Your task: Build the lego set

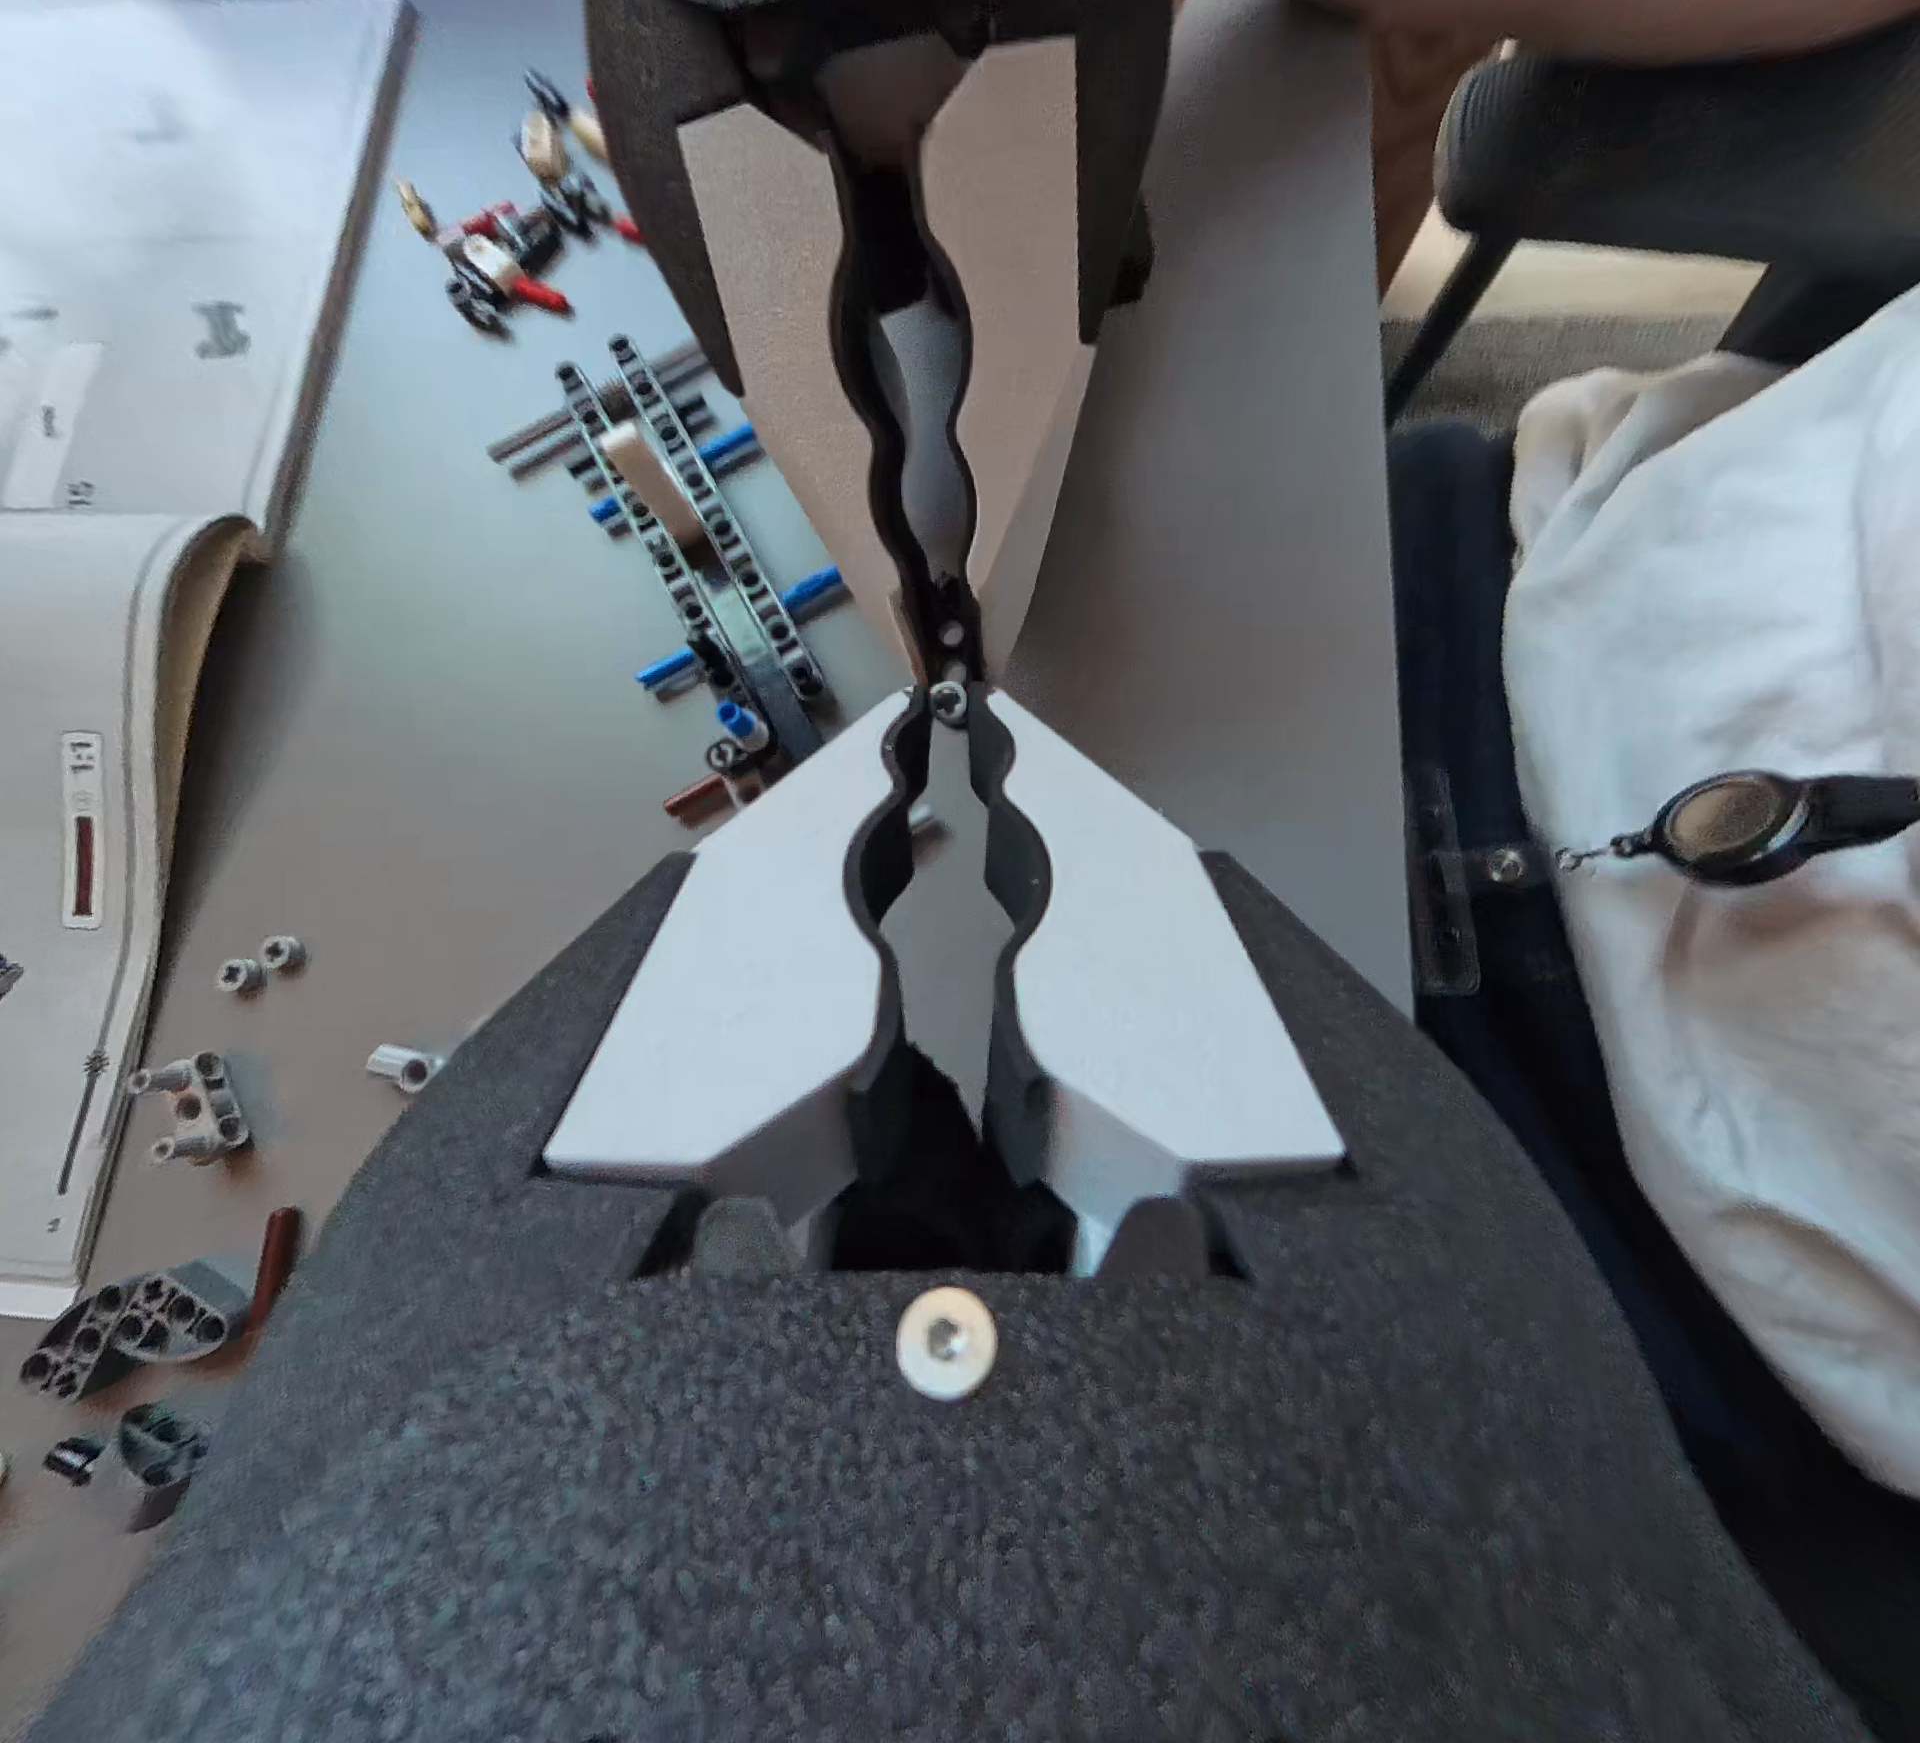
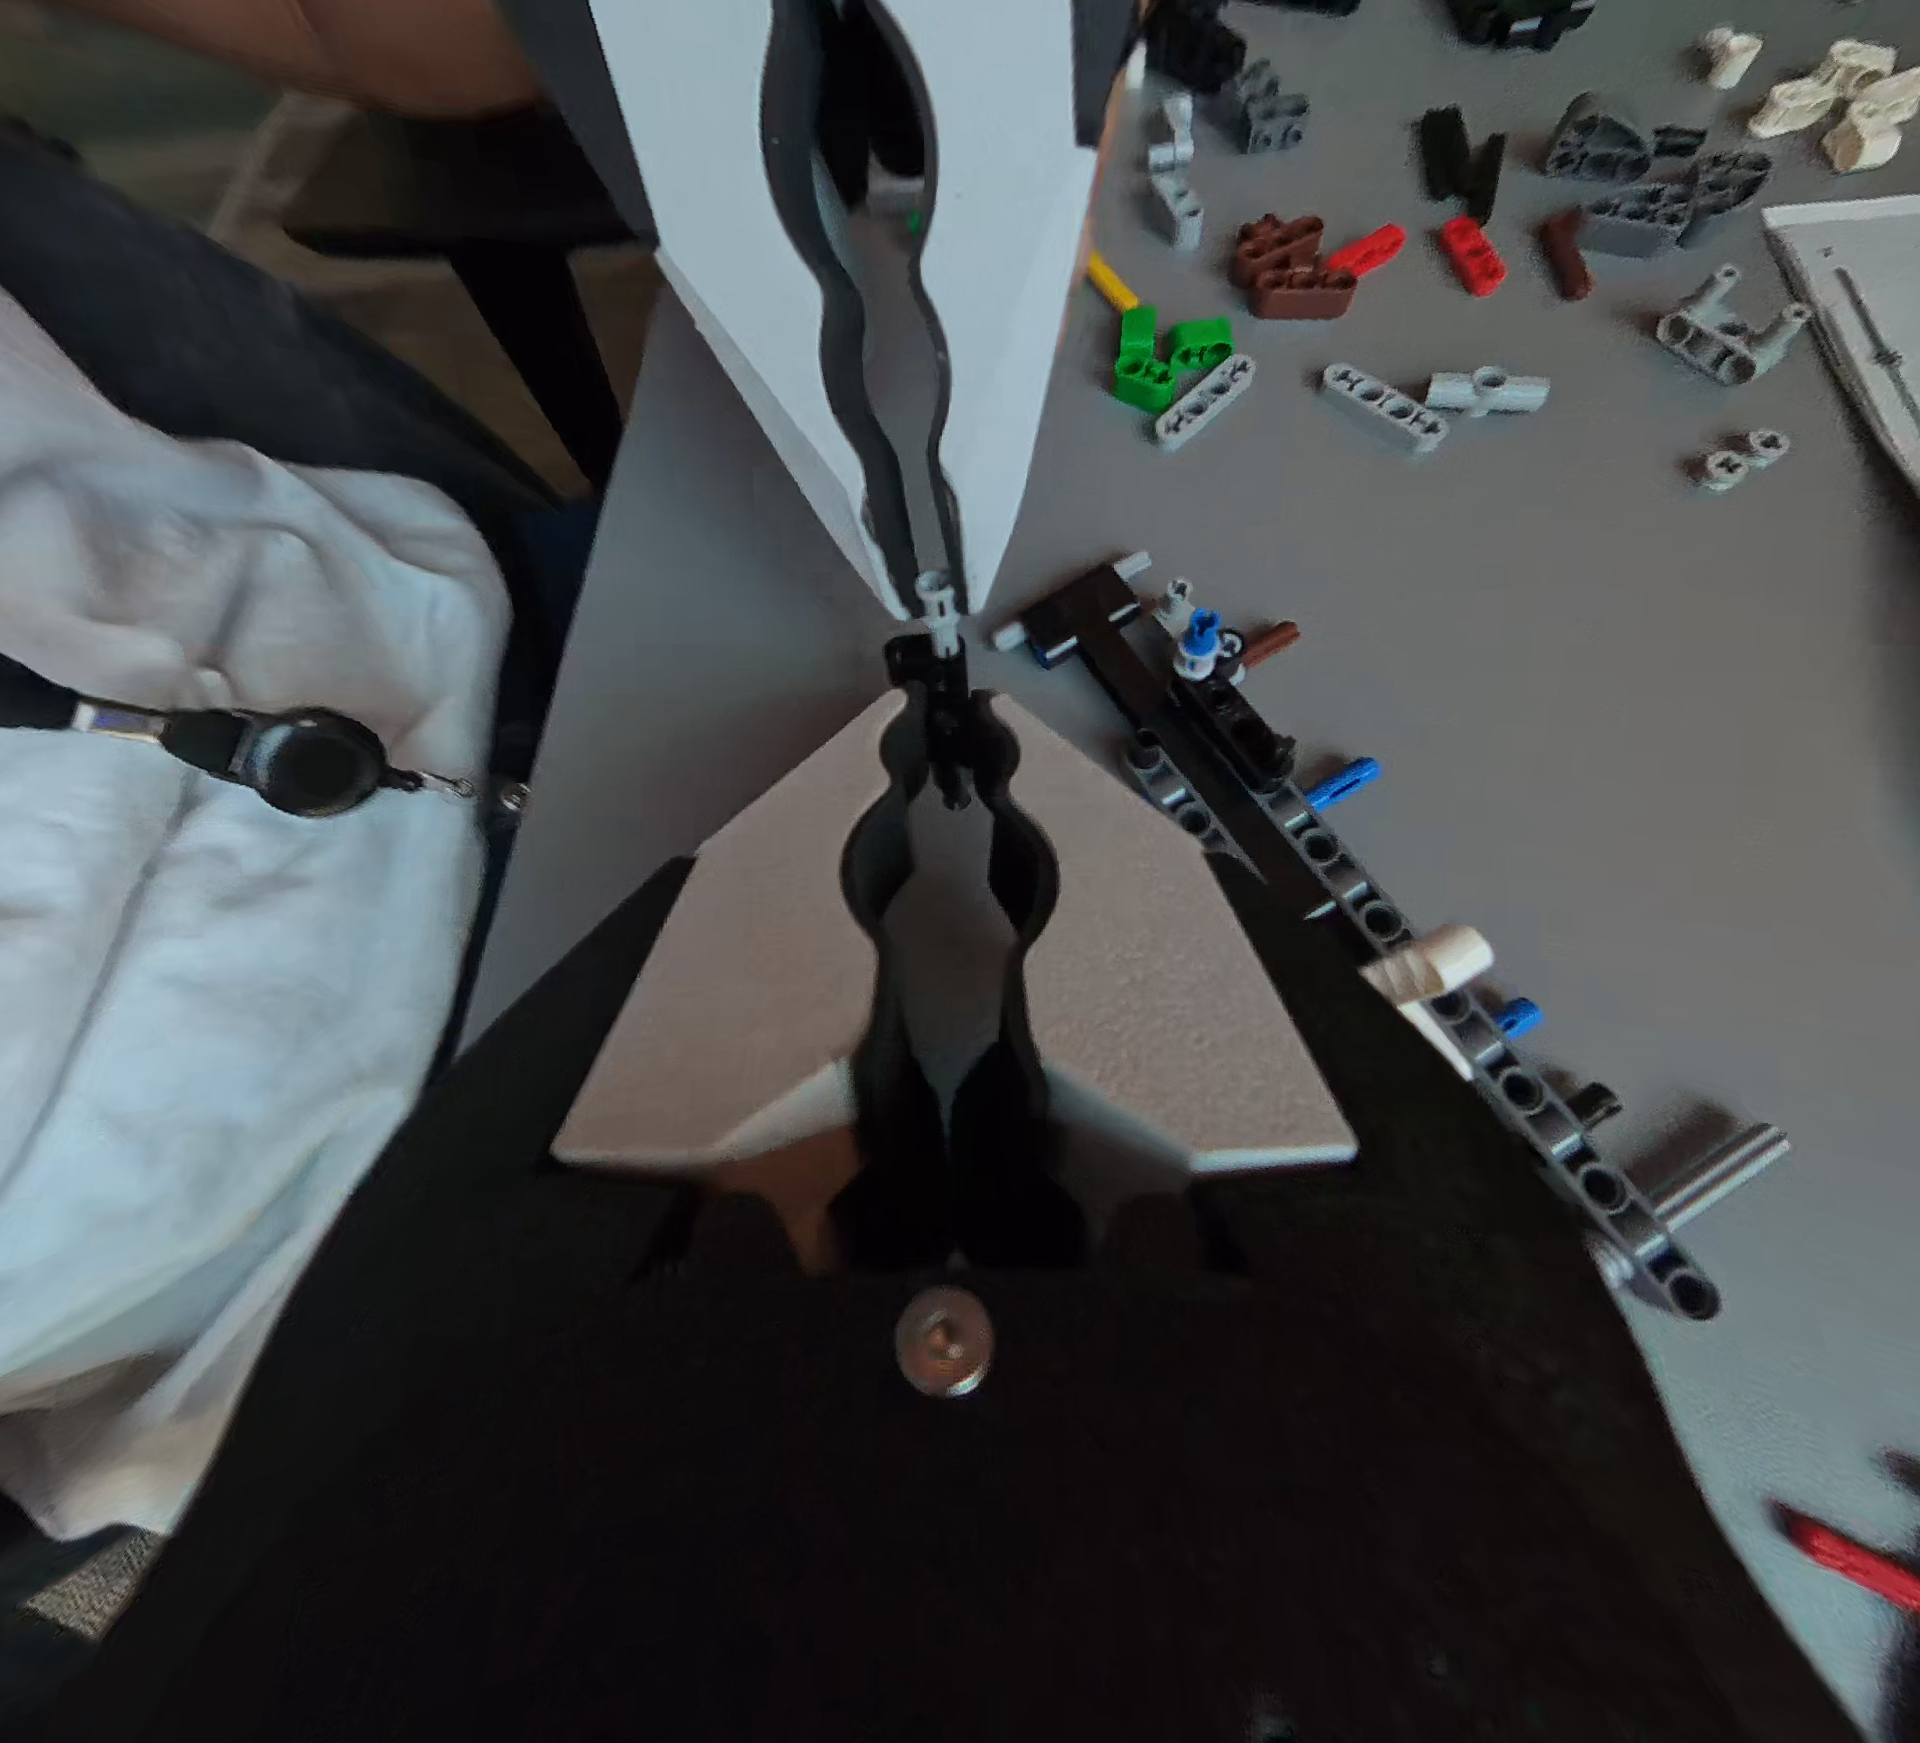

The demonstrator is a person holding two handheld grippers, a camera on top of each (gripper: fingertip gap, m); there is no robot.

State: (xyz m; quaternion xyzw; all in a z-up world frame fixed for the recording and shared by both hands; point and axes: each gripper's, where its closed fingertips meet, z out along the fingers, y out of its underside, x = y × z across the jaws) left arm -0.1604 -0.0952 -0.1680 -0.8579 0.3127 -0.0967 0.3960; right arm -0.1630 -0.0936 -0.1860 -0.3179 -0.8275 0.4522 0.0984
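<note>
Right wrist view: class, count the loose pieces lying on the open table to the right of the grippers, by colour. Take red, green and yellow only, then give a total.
Red pieces: 3
Green pieces: 2
Yellow piece: 1
Total: 6

Rough, matt black gripper body (image 1: 935, 1485) with a shiny metal screw (image 1: 947, 1343); smooth matt grey table (image 2: 1558, 654); crumpled white cloth (image 1: 1714, 758); glossy plastic bricks (image 2: 1164, 358).
</note>
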